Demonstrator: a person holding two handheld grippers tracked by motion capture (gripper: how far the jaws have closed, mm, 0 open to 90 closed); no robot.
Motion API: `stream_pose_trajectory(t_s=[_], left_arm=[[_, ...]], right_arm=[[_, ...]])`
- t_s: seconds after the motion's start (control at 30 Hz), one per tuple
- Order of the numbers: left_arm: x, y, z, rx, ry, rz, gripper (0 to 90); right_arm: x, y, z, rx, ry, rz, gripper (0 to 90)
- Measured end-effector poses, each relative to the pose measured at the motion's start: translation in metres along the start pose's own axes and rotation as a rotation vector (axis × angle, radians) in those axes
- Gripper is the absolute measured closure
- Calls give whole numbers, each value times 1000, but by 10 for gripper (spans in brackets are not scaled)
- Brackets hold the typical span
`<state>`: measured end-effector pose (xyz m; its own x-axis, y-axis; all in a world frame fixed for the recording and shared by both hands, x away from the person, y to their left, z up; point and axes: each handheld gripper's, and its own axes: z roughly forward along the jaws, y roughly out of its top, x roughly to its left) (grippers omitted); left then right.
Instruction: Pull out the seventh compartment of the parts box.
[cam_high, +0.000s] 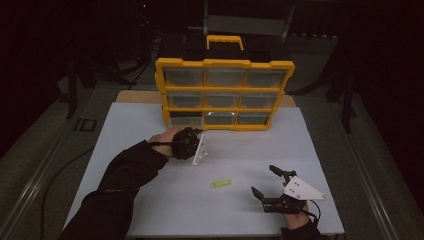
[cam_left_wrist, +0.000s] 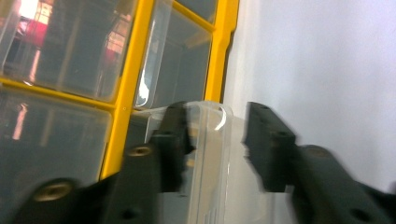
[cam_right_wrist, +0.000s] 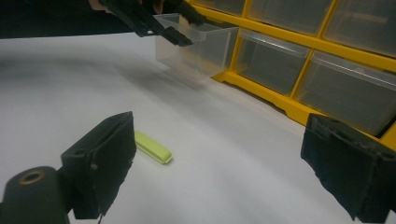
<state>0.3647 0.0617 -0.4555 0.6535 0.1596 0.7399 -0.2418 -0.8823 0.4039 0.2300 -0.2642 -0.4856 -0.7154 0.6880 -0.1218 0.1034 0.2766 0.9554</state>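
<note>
While straddling the front lip of a clear plastic drawer (cam_left_wrist: 210, 158) with the left gripper (cam_left_wrist: 215, 123), standing with black jaws apart: one pad lying against the thin glossy wall, the other pad keeping a gap from it, so not clamping. Sticking forward out of the bottom-left slot of the organizer (cam_high: 224, 64), over the far side of the table (cam_high: 200, 215), that drawer, with a rounded, see-through rim.

Counting nine drawers in the high view, three rows of three, all of the same cloudy clear plastic, sitting in a bright yellow frame of hard, moulded plastic with square bars. Standing behind it, a black case with one yellow handle (cam_high: 225, 40).

Lying flat on the smooth matt white tabletop, one small bar (cam_high: 220, 183), yellow-green, slim, with rounded ends (looking like plastic, though too small to tell for certain), well apart from the drawer and nearer to the right gripper (cam_right_wrist: 219, 128).

Hovering low over the near right part of the table, that right gripper, with blocky black jaws spread wide and gripping nothing, one pad showing a rough, frayed edge.
</note>
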Motion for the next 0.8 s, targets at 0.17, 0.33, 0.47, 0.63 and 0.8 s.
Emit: stream_pose_trajectory(t_s=[0.17, 0.33, 0.47, 0.63, 0.8], left_arm=[[14, -6, -5, -35, -47, -162, 356], [28, -14, -8, -46, -77, -319, 86], [39, -23, -15, -93, -144, -448, 2], [45, -33, -23, -109, -167, -546, 0], [46, -43, -34, -129, -191, -612, 0]], right_arm=[[0, 0, 0, 2, 0, 1, 102], [0, 0, 0, 0, -3, 2, 102], [0, 0, 0, 0, -4, 1, 102], [0, 0, 0, -1, -4, 2, 102], [0, 0, 0, -1, -5, 3, 102]])
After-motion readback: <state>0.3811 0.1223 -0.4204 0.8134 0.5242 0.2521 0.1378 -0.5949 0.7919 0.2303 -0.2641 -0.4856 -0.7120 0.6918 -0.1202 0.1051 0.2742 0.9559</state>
